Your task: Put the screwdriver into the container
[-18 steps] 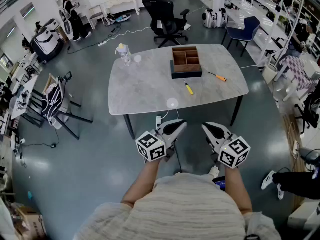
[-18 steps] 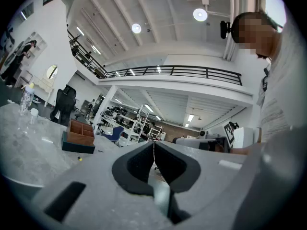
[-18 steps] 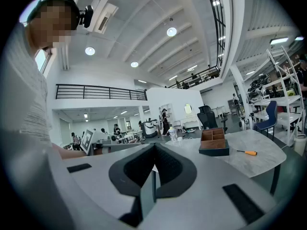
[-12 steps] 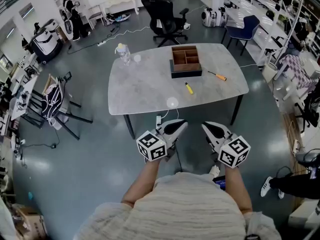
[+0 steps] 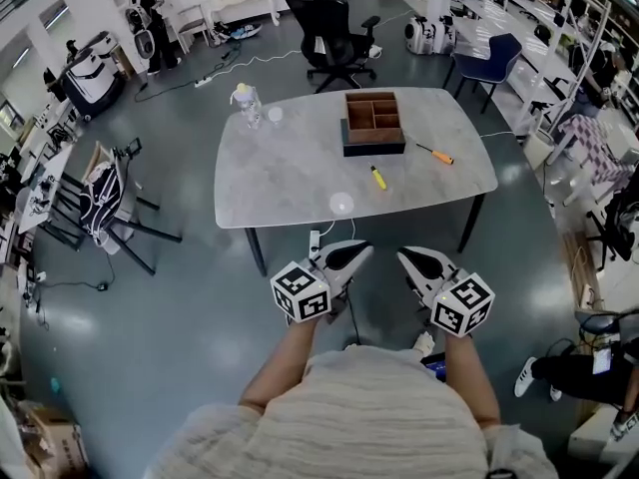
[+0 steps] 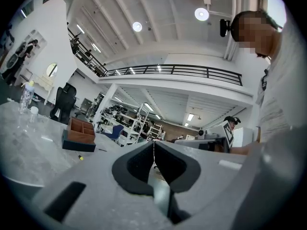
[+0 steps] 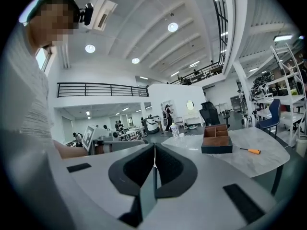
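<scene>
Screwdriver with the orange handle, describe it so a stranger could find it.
On the grey table, find the wooden box at the far side. The screwdriver lies just right of it. Its orange handle and thin shaft set it apart from the stubby yellow tool nearer the front.

Both forearms reach forward side by side; the left tool (image 5: 347,258) and right tool (image 5: 416,261) are closed tight, empty.
</scene>
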Available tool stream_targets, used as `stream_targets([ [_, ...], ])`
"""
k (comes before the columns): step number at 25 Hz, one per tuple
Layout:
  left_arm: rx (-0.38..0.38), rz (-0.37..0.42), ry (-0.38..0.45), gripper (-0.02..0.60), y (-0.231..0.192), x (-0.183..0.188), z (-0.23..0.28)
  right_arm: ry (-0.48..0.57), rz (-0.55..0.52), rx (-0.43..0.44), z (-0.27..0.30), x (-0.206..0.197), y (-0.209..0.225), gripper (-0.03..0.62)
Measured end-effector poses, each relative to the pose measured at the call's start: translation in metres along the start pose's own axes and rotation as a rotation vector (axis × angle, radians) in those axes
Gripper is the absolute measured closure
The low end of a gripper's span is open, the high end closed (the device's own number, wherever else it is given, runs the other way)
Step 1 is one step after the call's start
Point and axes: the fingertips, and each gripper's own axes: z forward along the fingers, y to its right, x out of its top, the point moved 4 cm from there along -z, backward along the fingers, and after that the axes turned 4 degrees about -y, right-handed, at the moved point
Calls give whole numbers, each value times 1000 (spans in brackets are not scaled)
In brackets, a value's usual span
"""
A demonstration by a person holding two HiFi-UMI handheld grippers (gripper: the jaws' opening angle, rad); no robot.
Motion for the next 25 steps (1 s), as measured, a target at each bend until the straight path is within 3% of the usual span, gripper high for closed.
stream_targets([
  [25,-17,-30,-27,568,-9,-10,-4,-47,-13,27,19,-9,-6,582],
])
